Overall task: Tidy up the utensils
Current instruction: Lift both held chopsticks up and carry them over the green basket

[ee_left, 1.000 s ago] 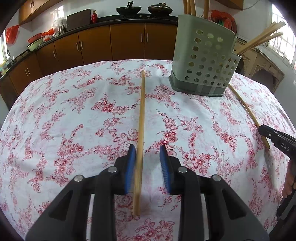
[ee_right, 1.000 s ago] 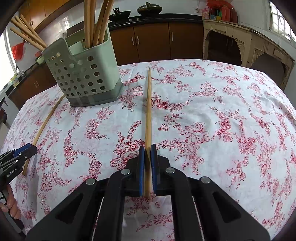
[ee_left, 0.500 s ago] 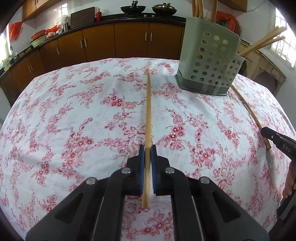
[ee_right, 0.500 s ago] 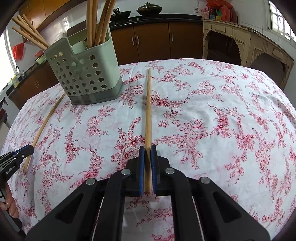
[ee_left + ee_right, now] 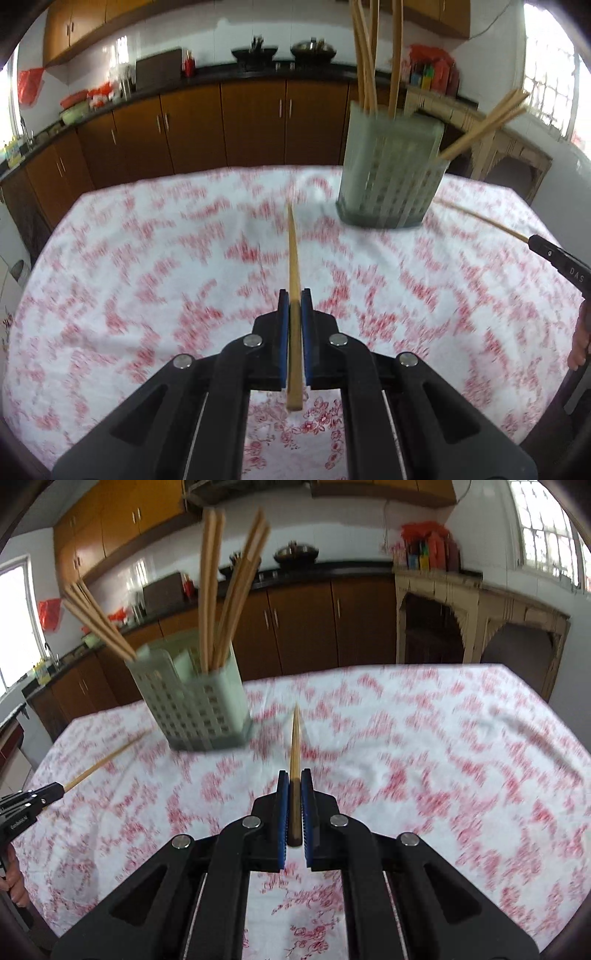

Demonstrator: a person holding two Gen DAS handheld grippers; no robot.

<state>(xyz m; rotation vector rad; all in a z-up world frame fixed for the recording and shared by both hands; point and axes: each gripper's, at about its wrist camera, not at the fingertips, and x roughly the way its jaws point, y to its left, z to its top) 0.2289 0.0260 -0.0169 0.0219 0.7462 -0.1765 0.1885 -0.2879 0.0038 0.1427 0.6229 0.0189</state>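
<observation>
The left tongs (image 5: 295, 302) were pressed together on a wooden chopstick (image 5: 293, 251), the blue pads (image 5: 283, 332) clamping it near its thick end. The chopstick pointed forward along the fingers, its tip raised clear of the surface (image 5: 110, 295) (a table under a white cloth with a red flower print).

The right tongs (image 5: 294, 782) were likewise pinching a second chopstick (image 5: 294, 738) between blue pads (image 5: 283, 812), its tip aimed ahead and lifted off the cloth.

In the left wrist view, the right tongs showed at the right edge as a black finger bearing the white letters "DAS" (the rest was cut off by the frame). In the right wrist view, the left tongs showed at the left edge with white lettering too blurred to read, the held chopstick projecting from them.

A pale green perforated holder (image 5: 388, 177) stood upright on the surface, ahead and to the right in the left wrist view and ahead and to the left (image 5: 192, 701) in the right wrist view. It already contained several chopsticks (image 5: 210, 590), some upright and some leaning outward from a side compartment.

Both views were motion-blurred. Brown cabinets (image 5: 221, 129) lined the wall behind the surface.
</observation>
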